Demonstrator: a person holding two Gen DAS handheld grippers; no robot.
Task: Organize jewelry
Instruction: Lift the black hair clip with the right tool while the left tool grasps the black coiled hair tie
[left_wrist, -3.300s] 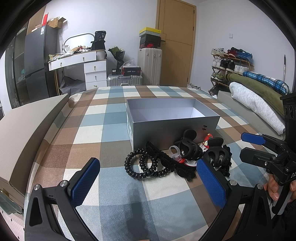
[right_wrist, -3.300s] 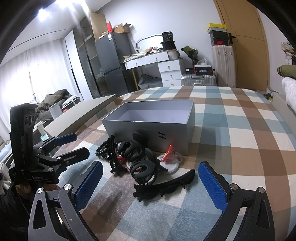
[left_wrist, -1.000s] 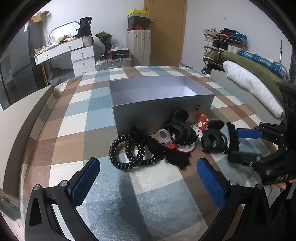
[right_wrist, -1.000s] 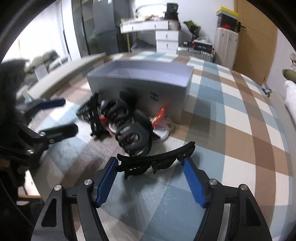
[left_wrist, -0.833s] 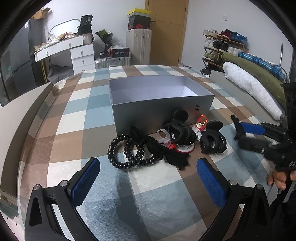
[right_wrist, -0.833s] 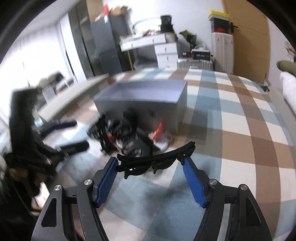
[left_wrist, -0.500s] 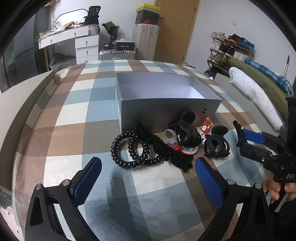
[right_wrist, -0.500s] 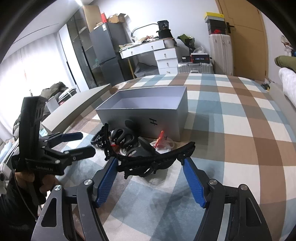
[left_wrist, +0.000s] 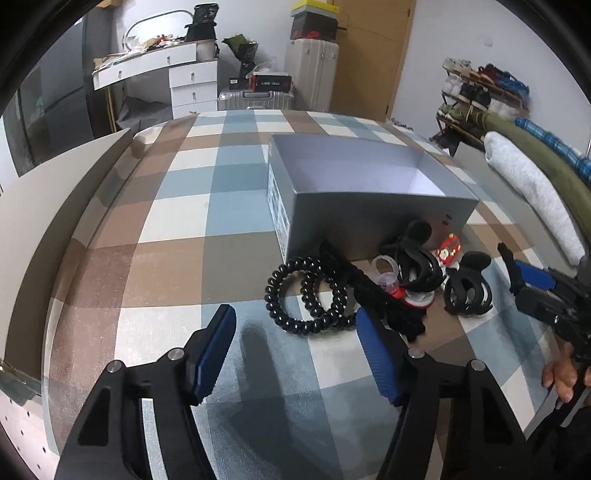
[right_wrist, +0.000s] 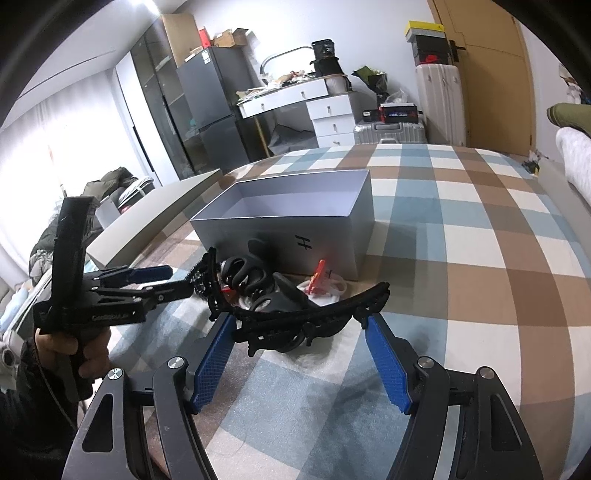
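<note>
On the checked bed cover (left_wrist: 184, 221), just in front of the open grey box (right_wrist: 295, 221), lies a heap of hair things: black coil ties (left_wrist: 306, 295), a black claw clip (left_wrist: 467, 291), a looped black clip (left_wrist: 413, 262) and a small red piece (left_wrist: 448, 253). The right gripper (right_wrist: 301, 334) has a long toothed black hair clip (right_wrist: 314, 314) spanning its blue pads, which press on the two ends and carry it clear of the cover. The left gripper (left_wrist: 295, 347) hangs low beside the coil ties with its jaws closing; nothing is between them yet, though the right-hand pad sits just against the heap's edge. Seen from the right wrist, that left gripper (right_wrist: 184, 280) pokes into the tangle's left side. The risk, as I judge it, is twofold: the long clip is pinched only at its tips and is curved, so it could spring or twist out on the way to the box; and the left jaws, closing beside the pile rather than around one piece, could snag the coils and drag several things together. Compared with a second ago, the long clip has been lifted off the cover, and the left jaws, then fully wide and farther back, have narrowed and come closer to the coil ties.
</note>
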